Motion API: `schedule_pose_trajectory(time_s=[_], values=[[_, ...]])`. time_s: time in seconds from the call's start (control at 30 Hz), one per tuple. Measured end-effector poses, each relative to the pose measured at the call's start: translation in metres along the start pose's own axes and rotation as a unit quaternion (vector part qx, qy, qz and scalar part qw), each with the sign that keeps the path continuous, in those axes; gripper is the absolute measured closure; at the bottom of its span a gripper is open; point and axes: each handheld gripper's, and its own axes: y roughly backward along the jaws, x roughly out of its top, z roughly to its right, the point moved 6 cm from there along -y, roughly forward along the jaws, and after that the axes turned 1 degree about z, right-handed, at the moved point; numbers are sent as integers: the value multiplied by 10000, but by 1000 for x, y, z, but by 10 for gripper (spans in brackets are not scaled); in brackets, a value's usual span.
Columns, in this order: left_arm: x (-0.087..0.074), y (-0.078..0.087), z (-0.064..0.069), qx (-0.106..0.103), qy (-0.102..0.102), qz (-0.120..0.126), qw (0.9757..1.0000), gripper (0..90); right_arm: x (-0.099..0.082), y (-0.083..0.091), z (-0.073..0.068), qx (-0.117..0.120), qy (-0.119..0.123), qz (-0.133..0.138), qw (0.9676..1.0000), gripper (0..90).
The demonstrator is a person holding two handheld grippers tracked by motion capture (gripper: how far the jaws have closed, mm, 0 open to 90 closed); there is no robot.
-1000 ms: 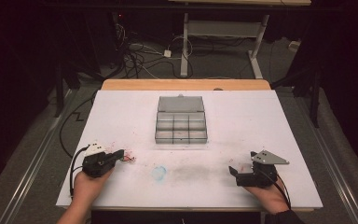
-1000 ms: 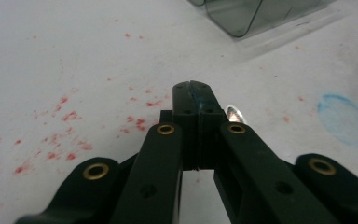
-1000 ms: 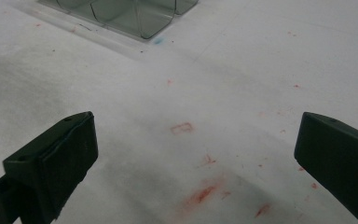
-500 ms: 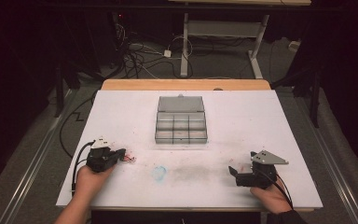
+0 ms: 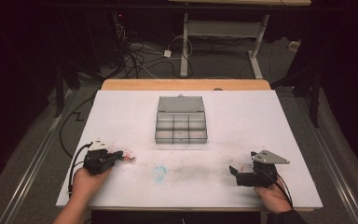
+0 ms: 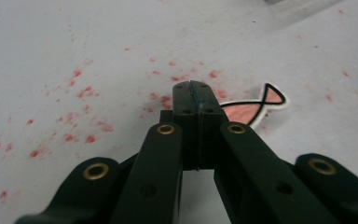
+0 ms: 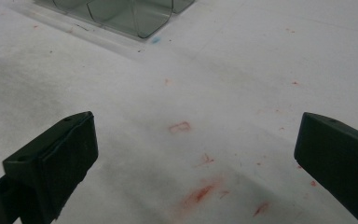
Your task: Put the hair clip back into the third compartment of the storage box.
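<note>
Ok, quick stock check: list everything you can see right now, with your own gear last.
Table: one, white top stained red, wooden far edge.
Compartment box: one, clear grey, lid open, table centre.
Fish sticker: one, pink with black outline, just beyond the left jaws; whether it is gripped is unclear.
Blue smudge: one, near edge, between the grippers.
Cables: several, dark, on the floor beyond the table.
Desk frame: one, white, beyond the table.
Left hand-held gripper: black, jaws shut.
Right hand-held gripper: black, jaws wide open, nothing between them.
</note>
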Motion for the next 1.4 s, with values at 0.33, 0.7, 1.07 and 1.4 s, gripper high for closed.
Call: schedule_pose_trajectory(time_s=[0.33,0.7,1.07,1.4], values=[[-2,0,6,36,-197,-42,9998,873,0,0,0,1,14,-5,10000,5],[-17,12,22,-120,-279,-68,9995,874,0,0,0,5,6,4,10000,5],[-4,17,18,-513,-127,344,9980,871,0,-1,0,13,13,-21,10000,5],[3,2,16,-492,-354,200,9980,625,0,-1,0,24,-2,-42,10000,5]])
